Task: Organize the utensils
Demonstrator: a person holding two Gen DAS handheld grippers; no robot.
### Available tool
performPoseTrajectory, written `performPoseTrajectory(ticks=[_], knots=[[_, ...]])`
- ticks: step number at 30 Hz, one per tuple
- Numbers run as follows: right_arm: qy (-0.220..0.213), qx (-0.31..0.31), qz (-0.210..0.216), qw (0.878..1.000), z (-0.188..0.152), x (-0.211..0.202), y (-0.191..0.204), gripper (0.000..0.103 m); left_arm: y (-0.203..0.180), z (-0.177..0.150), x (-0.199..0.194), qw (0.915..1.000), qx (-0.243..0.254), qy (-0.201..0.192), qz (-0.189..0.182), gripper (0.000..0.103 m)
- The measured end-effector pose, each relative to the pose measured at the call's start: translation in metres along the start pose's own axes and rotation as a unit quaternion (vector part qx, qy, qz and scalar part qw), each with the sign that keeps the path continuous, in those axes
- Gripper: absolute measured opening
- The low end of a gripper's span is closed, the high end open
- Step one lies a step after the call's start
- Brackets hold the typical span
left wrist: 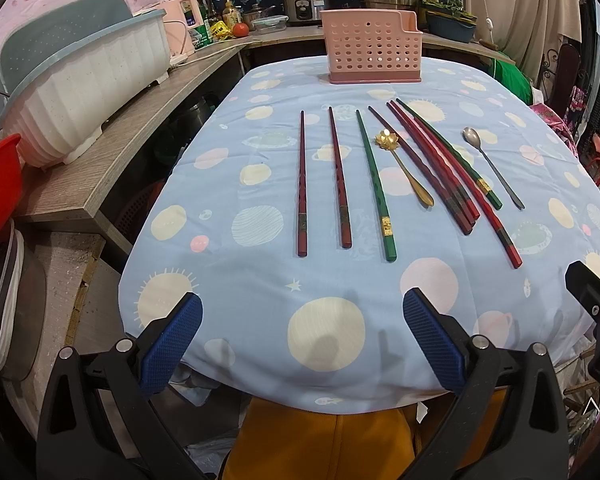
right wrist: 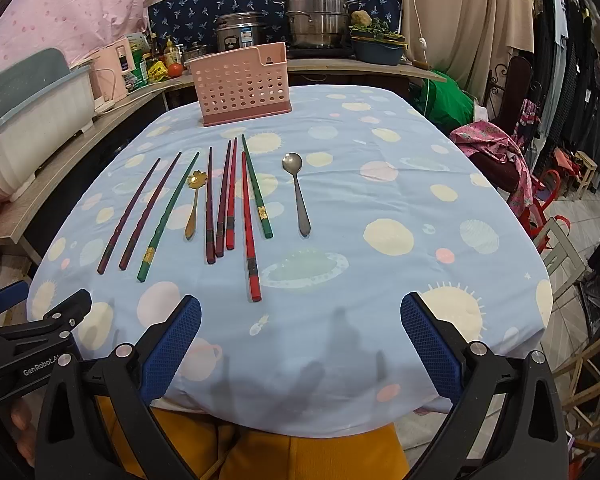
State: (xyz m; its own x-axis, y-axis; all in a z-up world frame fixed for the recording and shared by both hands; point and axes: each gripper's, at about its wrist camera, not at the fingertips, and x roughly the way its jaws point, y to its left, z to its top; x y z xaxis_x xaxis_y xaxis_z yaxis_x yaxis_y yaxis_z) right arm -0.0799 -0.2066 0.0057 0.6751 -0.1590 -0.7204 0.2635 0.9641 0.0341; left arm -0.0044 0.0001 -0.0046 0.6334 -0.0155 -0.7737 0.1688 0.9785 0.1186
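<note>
Here, the left gripper (left wrist: 302, 340) is held low over the near edge of the desk (left wrist: 260, 280), which is covered with a light blue planet-print cloth; its blue-padded fingers (left wrist: 172, 344) are spread wide, with nothing between them. Laid out on the cloth, from left to right, are noted: two dark red chopsticks (left wrist: 302, 184) lying apart, a green chopstick with a gold band (left wrist: 374, 186), a gold flower-bowled spoon (left wrist: 404, 166), a tight cluster of dark red and red chopsticks (left wrist: 440, 176), a second green chopstick (left wrist: 452, 156), and a long-handled silver metal spoon (left wrist: 490, 162). A pink perforated plastic utensil holder (left wrist: 370, 46) stands upright at the far edge, well apart from the utensils. The right gripper (right wrist: 300, 340) is likewise held at the near edge, fingers (right wrist: 430, 344) spread and gripping nothing.
</note>
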Motion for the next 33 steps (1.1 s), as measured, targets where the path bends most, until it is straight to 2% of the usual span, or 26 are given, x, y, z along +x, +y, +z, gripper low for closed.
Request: performPoseTrajectory(ticks=[33], knots=[[0.008,0.005,-0.003,1.000,-0.0026,0.0086,-0.0042,0.096,0.0034,0.0001,0.0074,0.9999,-0.008,0.007,-0.008,0.096]])
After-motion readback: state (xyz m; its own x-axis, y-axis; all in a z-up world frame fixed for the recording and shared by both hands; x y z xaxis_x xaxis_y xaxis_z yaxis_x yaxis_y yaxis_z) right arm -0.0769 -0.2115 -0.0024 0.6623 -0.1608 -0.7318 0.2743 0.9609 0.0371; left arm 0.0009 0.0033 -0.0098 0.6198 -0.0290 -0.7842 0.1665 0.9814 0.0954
